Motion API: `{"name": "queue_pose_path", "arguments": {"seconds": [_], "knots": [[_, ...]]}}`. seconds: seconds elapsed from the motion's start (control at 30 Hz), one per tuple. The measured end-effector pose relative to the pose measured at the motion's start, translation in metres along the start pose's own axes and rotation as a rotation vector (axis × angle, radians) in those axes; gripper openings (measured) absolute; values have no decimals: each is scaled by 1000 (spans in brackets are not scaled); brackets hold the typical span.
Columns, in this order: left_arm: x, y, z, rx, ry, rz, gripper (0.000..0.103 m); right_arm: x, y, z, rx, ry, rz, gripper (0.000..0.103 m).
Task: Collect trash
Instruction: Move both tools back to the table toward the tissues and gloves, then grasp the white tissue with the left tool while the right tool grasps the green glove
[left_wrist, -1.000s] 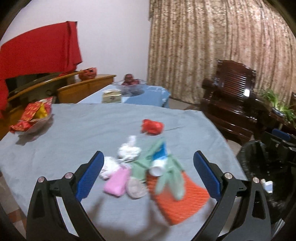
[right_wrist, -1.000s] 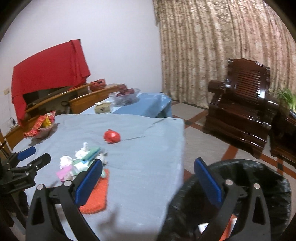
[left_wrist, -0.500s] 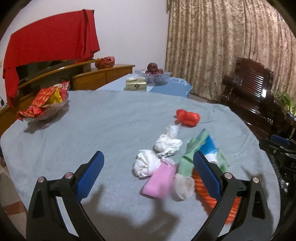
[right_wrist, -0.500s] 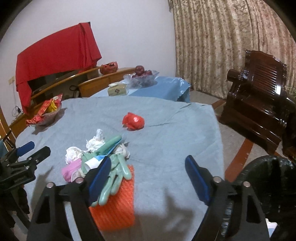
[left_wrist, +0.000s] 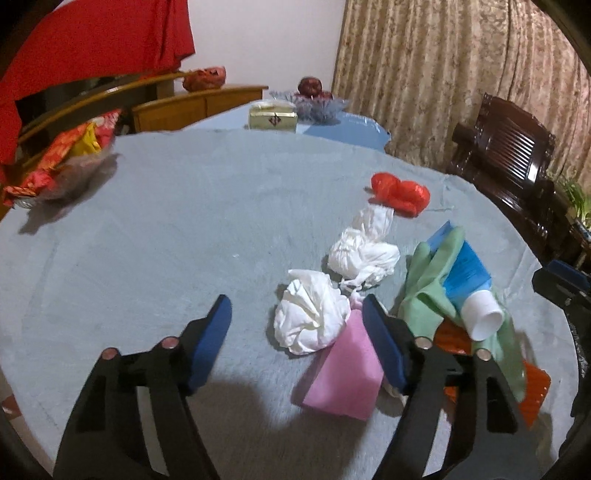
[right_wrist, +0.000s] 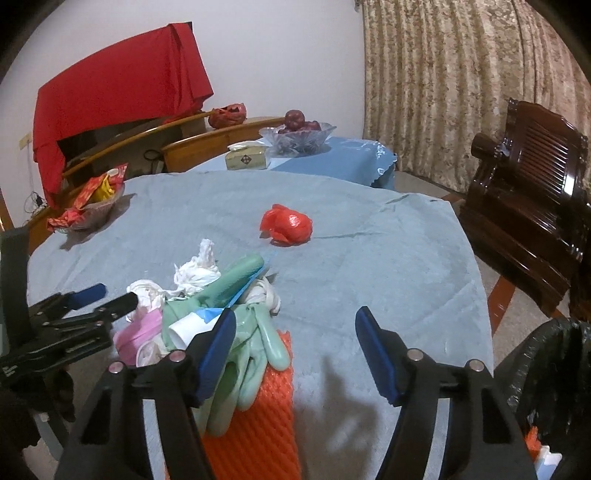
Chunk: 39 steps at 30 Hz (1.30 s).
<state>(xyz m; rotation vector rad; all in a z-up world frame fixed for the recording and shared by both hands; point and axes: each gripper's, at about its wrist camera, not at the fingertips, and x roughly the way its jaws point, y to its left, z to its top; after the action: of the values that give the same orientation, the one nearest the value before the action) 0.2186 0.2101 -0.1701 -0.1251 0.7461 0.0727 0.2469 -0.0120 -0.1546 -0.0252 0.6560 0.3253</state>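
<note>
While both my grippers hang spread and empty, my left gripper (left_wrist: 297, 338) hovers beside the white tissue wad (left_wrist: 312, 319), my right gripper (right_wrist: 295, 349) beyond it.

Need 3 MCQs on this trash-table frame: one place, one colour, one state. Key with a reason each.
1. Where is the black-lined trash bin?
A. on the table
B. on the floor beside the grey-blue tablecloth
C. behind the curtain

2. What colour is the flat sponge beside the crumpled white tissue?
A. pink
B. yellow
C. black

3. The left gripper is:
A. shut on a tissue
B. open, holding nothing
C. out of view

Key: 1 B, it stands below the table edge. 2 A, plainly pink. 3 B, bare cloth shows between its blue pads.
</note>
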Motion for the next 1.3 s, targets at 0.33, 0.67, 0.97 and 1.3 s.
{"name": "queue_pose_path", "arguments": {"seconds": [0.33, 0.67, 0.97, 1.3], "knots": [[4, 2, 2, -24, 3, -60, 24, 2, 12, 2, -22, -2, 29, 65], [-47, 12, 11, -56, -111, -15, 24, 2, 37, 1, -42, -4, 81, 65], [-48, 16, 0, -53, -74, -22, 24, 27, 66, -6, -83, 41, 76, 65], [-48, 7, -1, -44, -76, -39, 24, 30, 60, -9, -125, 67, 42, 46]]}}
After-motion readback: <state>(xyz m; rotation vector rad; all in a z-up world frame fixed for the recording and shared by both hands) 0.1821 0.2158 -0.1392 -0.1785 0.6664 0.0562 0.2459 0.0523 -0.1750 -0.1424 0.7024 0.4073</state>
